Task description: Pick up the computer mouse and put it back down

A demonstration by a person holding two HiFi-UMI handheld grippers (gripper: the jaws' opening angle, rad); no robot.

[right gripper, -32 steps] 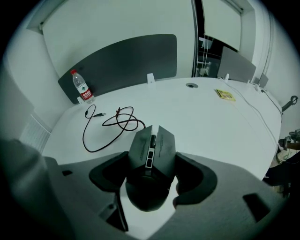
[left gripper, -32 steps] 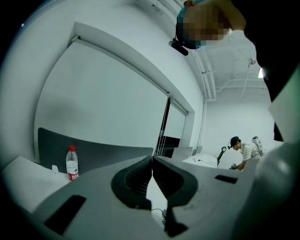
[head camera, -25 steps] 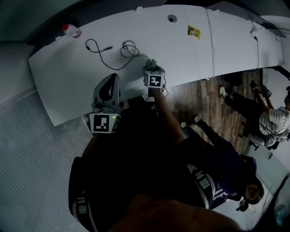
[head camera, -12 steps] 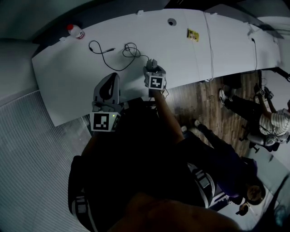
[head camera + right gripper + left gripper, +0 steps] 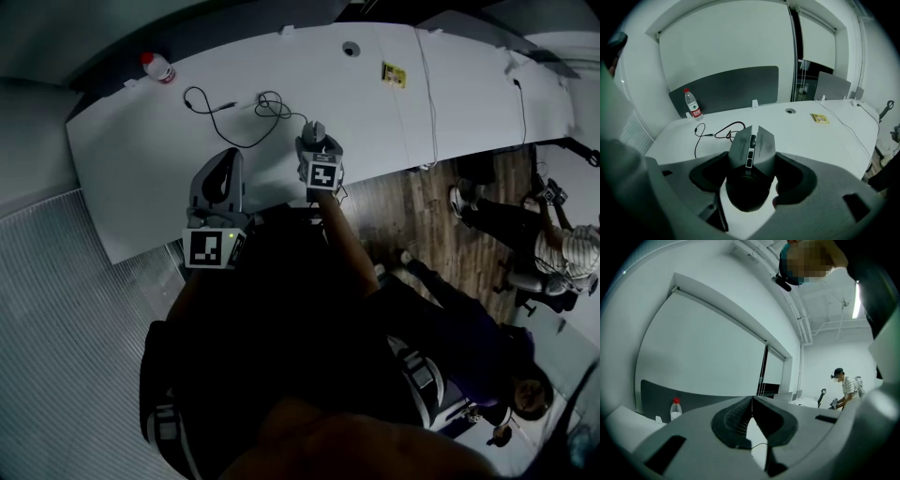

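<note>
A grey computer mouse [image 5: 752, 147] with a dark rear sits clamped between the jaws of my right gripper [image 5: 752, 176], which is shut on it. Its black cable [image 5: 717, 131] trails in loops over the white desk [image 5: 825, 140]. In the head view the mouse [image 5: 314, 131] and right gripper [image 5: 317, 145] are above the desk's near edge. I cannot tell whether the mouse touches the desk. My left gripper [image 5: 226, 167] is to the left, shut and empty. Its jaws [image 5: 752, 401] meet and point up at the wall.
A water bottle [image 5: 693, 105] with a red cap stands at the desk's far left. A yellow sticker [image 5: 819, 118] and a round cable hole [image 5: 790, 111] lie at the far right. A grey divider panel [image 5: 736, 86] runs behind the desk. A person [image 5: 562, 258] sits to the right.
</note>
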